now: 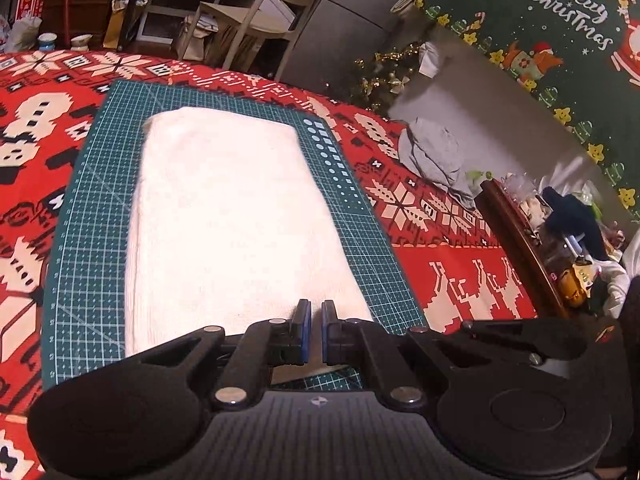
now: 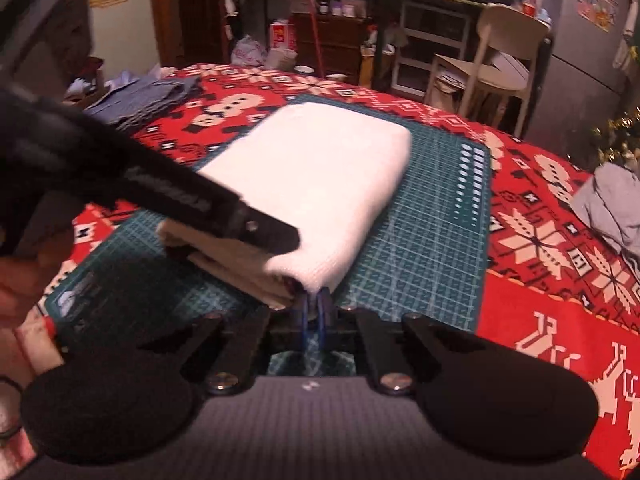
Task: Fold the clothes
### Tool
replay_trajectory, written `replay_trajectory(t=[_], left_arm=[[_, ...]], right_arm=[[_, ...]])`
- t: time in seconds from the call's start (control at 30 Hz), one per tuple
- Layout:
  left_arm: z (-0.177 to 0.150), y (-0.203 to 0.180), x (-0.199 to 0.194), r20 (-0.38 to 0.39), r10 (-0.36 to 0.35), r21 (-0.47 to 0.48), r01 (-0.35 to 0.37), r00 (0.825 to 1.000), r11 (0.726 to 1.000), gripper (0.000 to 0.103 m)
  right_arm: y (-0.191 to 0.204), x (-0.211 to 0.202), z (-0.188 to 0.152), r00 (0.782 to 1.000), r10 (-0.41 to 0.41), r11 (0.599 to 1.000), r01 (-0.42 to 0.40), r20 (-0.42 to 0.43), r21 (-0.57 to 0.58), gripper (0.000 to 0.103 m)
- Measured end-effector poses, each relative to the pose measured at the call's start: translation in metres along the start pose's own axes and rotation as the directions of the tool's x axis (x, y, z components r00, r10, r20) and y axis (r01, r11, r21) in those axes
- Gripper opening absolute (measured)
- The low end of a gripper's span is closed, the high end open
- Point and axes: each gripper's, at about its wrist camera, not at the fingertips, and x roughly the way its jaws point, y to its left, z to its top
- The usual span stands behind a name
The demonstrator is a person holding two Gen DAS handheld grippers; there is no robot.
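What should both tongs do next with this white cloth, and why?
Probably lift together and carry the near edge toward the far edge. The left tongs and right tongs look shut on the near edge of the white cloth lying on the green mat.

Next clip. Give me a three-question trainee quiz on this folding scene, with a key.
1. True or false: the folded white cloth lies on the green cutting mat.
2. In the left wrist view, the crumpled garment to the right of the mat is: A grey, B yellow, C purple.
3. Fill in: the patterned tablecloth is mainly ___.
Key: 1 true; 2 A; 3 red.
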Motion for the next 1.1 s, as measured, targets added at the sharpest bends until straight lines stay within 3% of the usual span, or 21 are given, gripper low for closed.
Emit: replay_trajectory(t=[0.27,0.4,0.5,0.57,0.67,0.87,1.1], left_arm=[[-0.003,0.007,-0.019,0.003,-0.035,-0.033,0.035,0.999,0.999,0.004],[-0.005,0.0,-0.02,-0.001,-0.043,-0.013,0.043,0.999,0.999,0.004],[-0.007,-0.004,-0.018,-0.012,-0.028,0.0,0.028,1.0,1.0,0.004],[-0.008,-0.003,-0.017,-0.021,-0.024,-0.005,0.024,0.999,1.0,0.004],[-0.011,-0.002,-0.018,-0.036,-0.025,-0.022,0.024,0.999,0.999,0.004],[-0.014,0.0,-0.028,-0.064,-0.033,-0.028,0.031,0.997,0.999,0.004],[0.005,0.011,-0.023,0.022,-0.033,-0.099,0.035,0.999,0.994,0.004]], right_arm=[[0.016,-0.017,0.0,0.995,0.098,0.995,-0.098,-0.011,-0.029,0.006],[0.001,-0.031,0.005,0.997,0.066,0.997,-0.067,0.035,0.035,0.007],[-0.017,-0.016,0.006,1.0,0.029,0.993,-0.03,0.006,0.116,0.007],[-0.018,-0.002,0.009,0.999,0.026,0.994,-0.024,-0.024,0.108,0.006],[-0.008,0.006,0.01,0.995,0.085,0.992,-0.081,-0.042,0.098,0.0],[0.011,-0.009,-0.001,0.985,0.161,0.987,-0.16,-0.062,0.018,0.001],[-0.025,0.0,0.01,0.999,0.028,0.989,-0.025,-0.019,0.142,0.001]])
